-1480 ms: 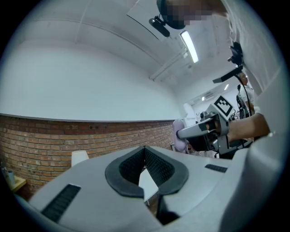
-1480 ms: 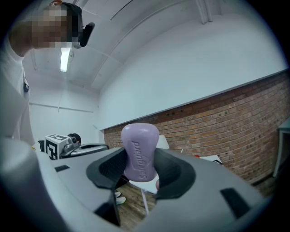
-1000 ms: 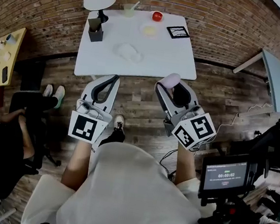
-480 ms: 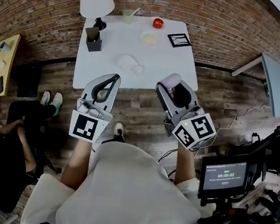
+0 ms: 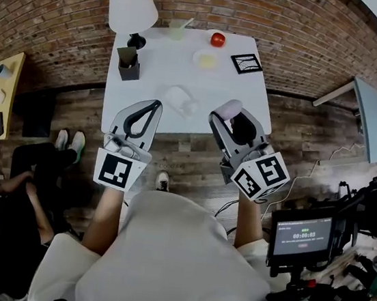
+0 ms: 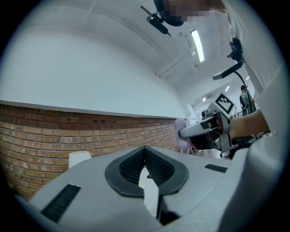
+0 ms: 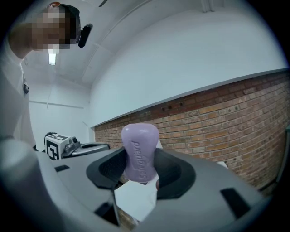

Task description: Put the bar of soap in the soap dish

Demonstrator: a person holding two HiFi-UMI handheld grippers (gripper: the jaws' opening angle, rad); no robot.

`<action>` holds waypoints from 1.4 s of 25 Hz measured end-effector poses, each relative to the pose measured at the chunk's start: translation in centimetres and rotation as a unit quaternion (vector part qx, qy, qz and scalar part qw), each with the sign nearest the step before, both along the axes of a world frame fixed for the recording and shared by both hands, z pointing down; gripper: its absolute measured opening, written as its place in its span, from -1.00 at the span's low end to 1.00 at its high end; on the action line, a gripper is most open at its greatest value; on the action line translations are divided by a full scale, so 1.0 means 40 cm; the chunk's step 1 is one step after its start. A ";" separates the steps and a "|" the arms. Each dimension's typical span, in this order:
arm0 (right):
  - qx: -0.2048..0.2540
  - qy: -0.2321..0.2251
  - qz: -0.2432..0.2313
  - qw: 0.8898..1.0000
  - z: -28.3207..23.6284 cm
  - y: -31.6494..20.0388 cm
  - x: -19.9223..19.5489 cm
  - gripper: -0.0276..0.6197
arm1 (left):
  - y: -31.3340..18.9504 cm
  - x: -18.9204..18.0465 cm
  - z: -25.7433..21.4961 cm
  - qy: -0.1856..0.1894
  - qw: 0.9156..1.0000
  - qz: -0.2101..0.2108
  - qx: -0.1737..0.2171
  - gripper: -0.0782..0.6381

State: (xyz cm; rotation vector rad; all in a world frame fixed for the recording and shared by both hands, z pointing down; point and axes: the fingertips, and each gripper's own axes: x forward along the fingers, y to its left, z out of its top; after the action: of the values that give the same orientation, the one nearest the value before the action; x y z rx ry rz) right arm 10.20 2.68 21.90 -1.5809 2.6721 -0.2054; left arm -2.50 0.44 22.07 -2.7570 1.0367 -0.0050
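A purple soap bar (image 5: 229, 108) stands upright between the jaws of my right gripper (image 5: 233, 118), which is shut on it. The right gripper view shows the soap bar (image 7: 140, 152) filling the right gripper (image 7: 140, 168), with lettering down its side. My left gripper (image 5: 149, 107) is shut and empty, level with the right one, short of the white table (image 5: 250, 99). A pale whitish dish-like object (image 5: 180, 100), probably the soap dish, lies near the table's front edge between the two grippers. In the left gripper view the left gripper (image 6: 146, 159) has its pads together.
On the table stand a white lamp (image 5: 133, 7), a dark pen holder (image 5: 130, 65), a green cup (image 5: 177, 29), a red round fruit (image 5: 217, 39), a small plate (image 5: 206, 60) and a black frame (image 5: 246, 63). A brick wall lies behind. A person sits at the lower left.
The table has come lower and nearer in the head view. Both grippers keep the same pose, the right one still holding the soap.
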 end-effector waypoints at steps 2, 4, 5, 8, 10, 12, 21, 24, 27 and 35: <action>-0.001 0.007 0.001 1.000 0.002 -0.029 -0.008 -0.31 | -0.029 -0.007 0.002 -0.001 1.000 0.001 -0.001 -0.76; -0.002 0.016 0.002 1.000 0.010 -0.063 -0.018 -0.31 | -0.059 -0.015 0.009 0.001 1.000 0.002 -0.002 -0.76; -0.004 0.017 0.003 1.000 0.016 -0.079 -0.022 -0.31 | -0.073 -0.021 0.014 0.001 1.000 0.003 -0.003 -0.76; -0.006 0.017 0.003 1.000 0.022 -0.110 -0.034 -0.31 | -0.098 -0.033 0.023 0.000 1.000 0.004 -0.008 -0.76; -0.008 0.018 0.004 1.000 0.026 -0.126 -0.039 -0.31 | -0.109 -0.038 0.024 0.001 1.000 0.006 -0.010 -0.76; -0.011 0.018 0.006 1.000 0.034 -0.143 -0.045 -0.31 | -0.122 -0.043 0.030 0.000 1.000 0.008 -0.012 -0.76; -0.030 0.028 -0.005 0.999 0.075 -0.178 -0.075 -0.31 | -0.144 -0.064 0.053 -0.007 1.000 0.009 -0.020 -0.76; -0.038 0.030 -0.012 0.999 0.089 -0.183 -0.087 -0.31 | -0.137 -0.071 0.064 -0.013 1.000 0.009 -0.026 -0.76; -0.047 0.030 -0.024 0.998 0.110 -0.203 -0.101 -0.31 | -0.146 -0.079 0.083 -0.018 0.999 0.003 -0.035 -0.76; -0.065 0.033 -0.062 0.995 0.187 -0.284 -0.103 -0.31 | -0.214 -0.058 0.126 -0.021 0.999 -0.024 -0.043 -0.76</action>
State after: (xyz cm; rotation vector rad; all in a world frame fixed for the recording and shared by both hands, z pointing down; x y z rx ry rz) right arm 6.09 -8.68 29.38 -1.4794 2.8638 -0.3434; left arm -4.80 -8.14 27.09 -2.7947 1.1181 -0.1159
